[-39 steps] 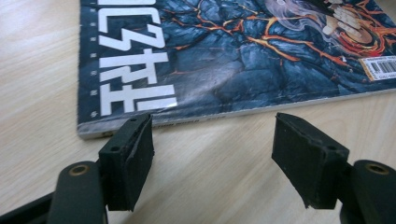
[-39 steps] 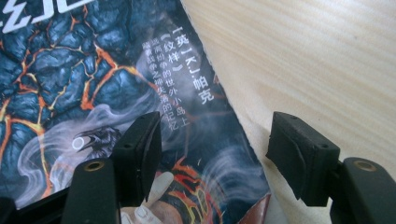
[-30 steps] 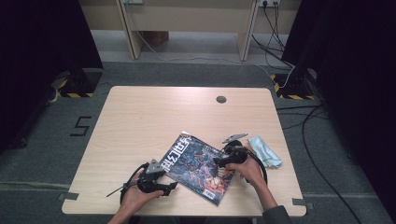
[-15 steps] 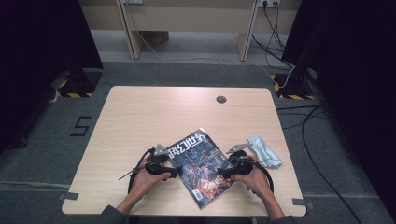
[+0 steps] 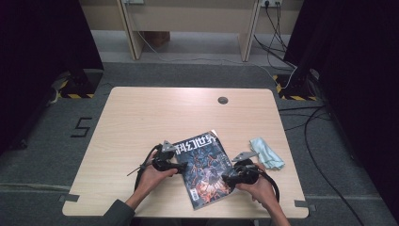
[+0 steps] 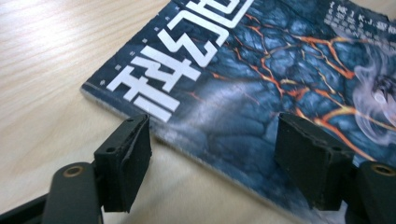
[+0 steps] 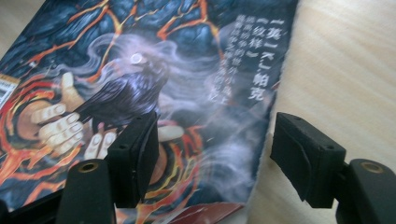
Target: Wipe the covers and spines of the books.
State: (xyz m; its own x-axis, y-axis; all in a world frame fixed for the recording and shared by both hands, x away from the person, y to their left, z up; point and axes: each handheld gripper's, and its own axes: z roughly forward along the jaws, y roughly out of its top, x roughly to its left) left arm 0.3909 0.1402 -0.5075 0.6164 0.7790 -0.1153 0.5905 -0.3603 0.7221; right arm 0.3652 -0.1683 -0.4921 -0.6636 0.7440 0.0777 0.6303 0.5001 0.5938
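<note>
Magazine (image 5: pixel 203 168) flat on the wooden worktop (image 5: pixel 141 117), dark blue cover up, tilted, lying between the 2 sets of fingers. Left gripper (image 5: pixel 181 166) at the magazine's left edge, fingers apart and gripping nothing; jaws just closing a little, with only the cover's edge seen between them. In the left gripper view, left finger (image 6: pixel 126 161) over bare wood just outside the edge near the white title, right finger (image 6: pixel 310 158) over the cover; touching or hovering, cannot tell. Right gripper (image 5: pixel 229 178) at the opposite edge, fingers likewise spread wide, nothing pinched. In the right gripper view, left finger (image 7: pixel 135 156) over the cover art beside the dark bird, right finger (image 7: pixel 303 156) over bare wood just past the edge. Pale blue cloth (image 5: pixel 266 152) on the worktop, just beyond the right gripper, apart from the magazine.
</note>
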